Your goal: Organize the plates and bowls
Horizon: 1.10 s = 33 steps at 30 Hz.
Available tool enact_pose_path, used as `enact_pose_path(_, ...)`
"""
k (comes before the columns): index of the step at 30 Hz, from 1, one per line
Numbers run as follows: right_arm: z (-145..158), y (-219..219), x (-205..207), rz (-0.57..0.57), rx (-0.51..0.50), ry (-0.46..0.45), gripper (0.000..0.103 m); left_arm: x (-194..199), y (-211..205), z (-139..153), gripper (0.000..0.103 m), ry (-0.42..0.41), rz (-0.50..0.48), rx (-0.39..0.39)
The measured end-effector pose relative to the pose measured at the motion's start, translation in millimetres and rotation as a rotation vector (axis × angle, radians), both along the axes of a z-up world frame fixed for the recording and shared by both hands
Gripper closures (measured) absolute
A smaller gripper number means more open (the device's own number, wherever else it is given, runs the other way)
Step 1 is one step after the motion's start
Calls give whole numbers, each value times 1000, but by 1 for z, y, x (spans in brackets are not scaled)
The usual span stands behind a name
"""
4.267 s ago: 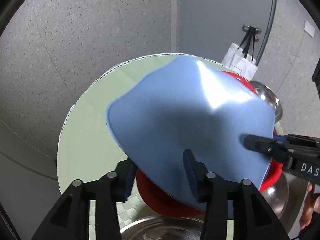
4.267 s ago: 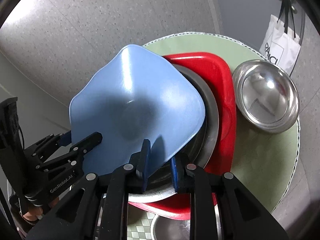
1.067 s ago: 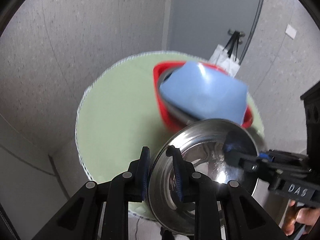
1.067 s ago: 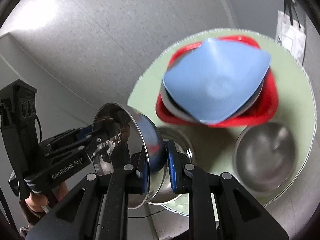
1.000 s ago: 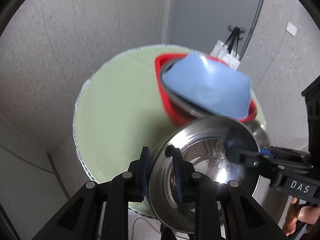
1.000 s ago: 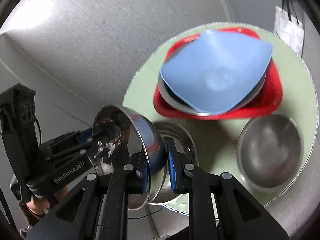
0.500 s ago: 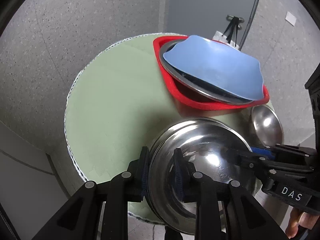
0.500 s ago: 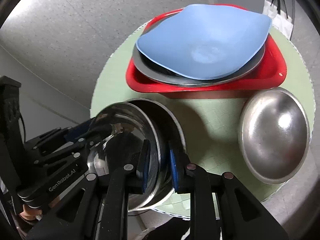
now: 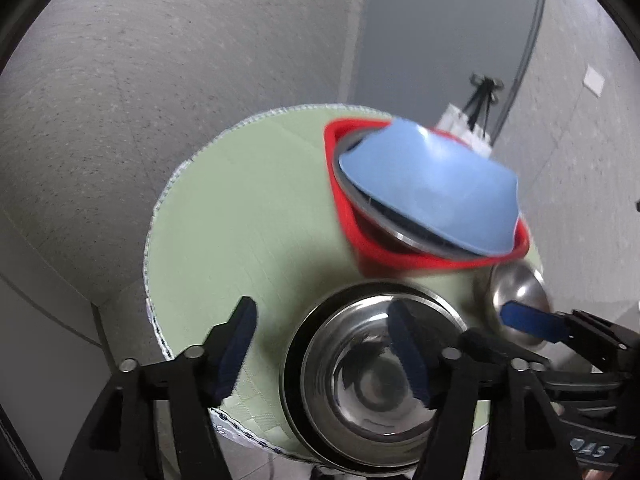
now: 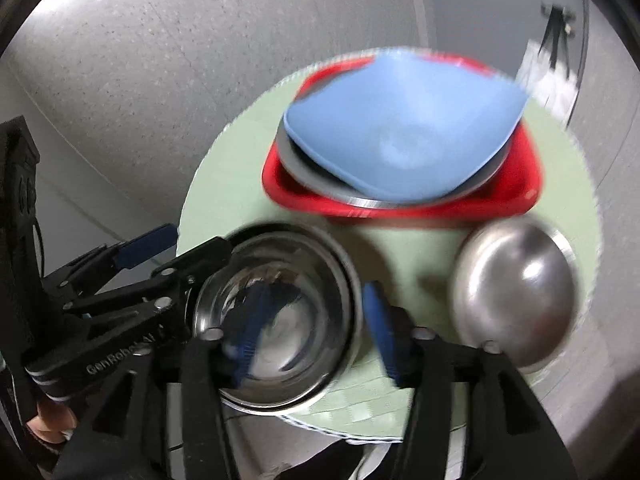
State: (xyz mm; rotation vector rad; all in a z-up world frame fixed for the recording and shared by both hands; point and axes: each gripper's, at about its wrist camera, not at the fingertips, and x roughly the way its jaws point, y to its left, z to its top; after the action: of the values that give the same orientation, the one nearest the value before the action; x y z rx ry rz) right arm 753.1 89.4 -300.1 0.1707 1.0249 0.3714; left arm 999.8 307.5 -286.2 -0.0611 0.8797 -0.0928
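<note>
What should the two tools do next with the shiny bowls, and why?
Probably lift both tools clear. The left tool and right tool are opening, pads off the nested steel bowls, which rest on the green table. Then reach for the single steel bowl to stack it too.

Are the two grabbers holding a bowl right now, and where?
No. Both the left gripper and right gripper are opening around the steel bowl's rim; their pads no longer press it.
</note>
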Motion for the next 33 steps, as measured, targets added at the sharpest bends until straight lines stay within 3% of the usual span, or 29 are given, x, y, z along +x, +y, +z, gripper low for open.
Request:
enact_pose_path(7, 26, -59, -13, -51, 12, -124, 32, -34, -40, 17, 18, -115, 55, -37)
enact_pose_path(10, 23, -90, -10, -66, 15, -129, 32, -43, -68, 13, 18, -121, 68, -39)
enact_pose_path(20, -19, -177, 17, -51, 14, -26, 32, -43, -160, -17, 18, -81, 109, 2)
enact_pose_path(28, -66, -198, 39, 21, 48, 89, 33, -19, -194, -50, 22, 28, 200, 39)
enact_pose_path(33, -86, -197, 48, 72, 84, 133, 46, 4, -198, -70, 32, 82, 209, 72)
